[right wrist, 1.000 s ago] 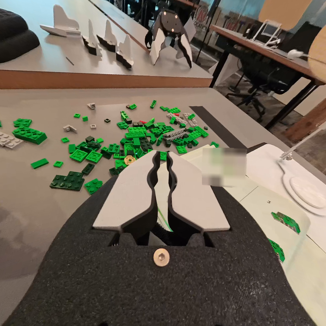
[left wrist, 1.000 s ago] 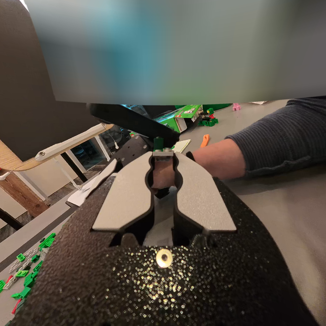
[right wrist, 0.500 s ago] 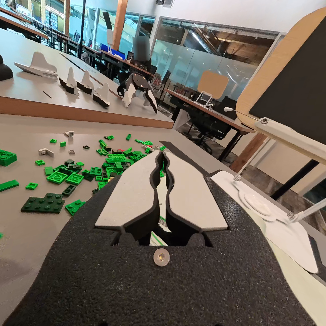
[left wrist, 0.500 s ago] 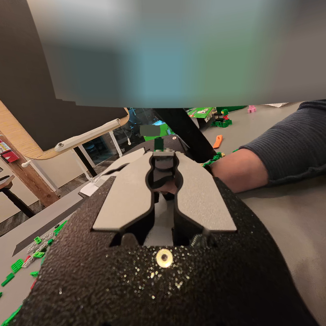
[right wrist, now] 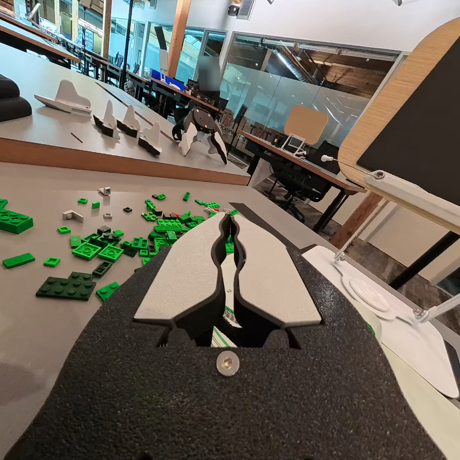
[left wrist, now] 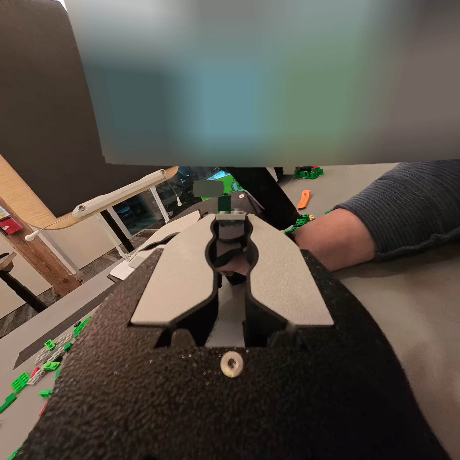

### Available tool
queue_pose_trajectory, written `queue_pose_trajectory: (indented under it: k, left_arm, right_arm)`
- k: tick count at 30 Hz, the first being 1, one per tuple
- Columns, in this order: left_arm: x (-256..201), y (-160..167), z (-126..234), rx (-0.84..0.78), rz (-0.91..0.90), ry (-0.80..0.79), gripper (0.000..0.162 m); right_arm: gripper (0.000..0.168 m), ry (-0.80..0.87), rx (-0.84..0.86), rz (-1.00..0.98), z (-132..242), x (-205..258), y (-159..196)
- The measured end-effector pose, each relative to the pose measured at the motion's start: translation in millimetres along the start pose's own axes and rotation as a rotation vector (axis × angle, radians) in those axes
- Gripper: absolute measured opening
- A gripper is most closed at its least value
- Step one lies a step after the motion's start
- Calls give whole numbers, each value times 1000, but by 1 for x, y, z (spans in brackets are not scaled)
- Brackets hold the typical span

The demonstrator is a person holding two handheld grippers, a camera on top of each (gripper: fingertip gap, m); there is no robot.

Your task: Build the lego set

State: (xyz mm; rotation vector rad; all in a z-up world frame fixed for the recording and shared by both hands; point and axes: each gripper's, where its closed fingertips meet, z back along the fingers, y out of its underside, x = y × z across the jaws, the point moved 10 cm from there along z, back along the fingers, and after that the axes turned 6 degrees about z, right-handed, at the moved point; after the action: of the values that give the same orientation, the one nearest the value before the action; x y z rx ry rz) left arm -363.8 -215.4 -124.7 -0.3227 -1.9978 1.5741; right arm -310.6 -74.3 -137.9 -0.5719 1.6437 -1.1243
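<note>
Right gripper (right wrist: 230, 219) has tilted up from the booklet toward the room
Its tips meet, empty; left gripper (left wrist: 231, 219) pinches a small grey-and-green lego assembly (left wrist: 229, 215) above loose bricks (right wrist: 104, 249)

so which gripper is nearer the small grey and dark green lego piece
Left. The left gripper is shut on the small grey and dark green lego piece at its fingertips. The right gripper is shut and empty, beyond it.
</note>
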Motion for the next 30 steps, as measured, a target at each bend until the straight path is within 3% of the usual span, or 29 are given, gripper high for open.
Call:
queue_pose_trajectory:
  k: [19, 22, 27, 30]
  left_arm:
    - [1, 4, -2, 14, -11, -18, 18]
    - [1, 6, -2, 26, -1, -19, 18]
    - [-1, 5, -2, 28, -31, -22, 19]
    - [0, 5, -1, 20, -23, -30, 19]
  right_arm:
    - [0, -23, 13, -4, -1, 0, -1]
    - [2, -22, 136, -124, -7, -22, -6]
    - [12, -285, 430, -450, -77, -82, -3]
    - [15, -390, 609, -440, -126, -105, 13]
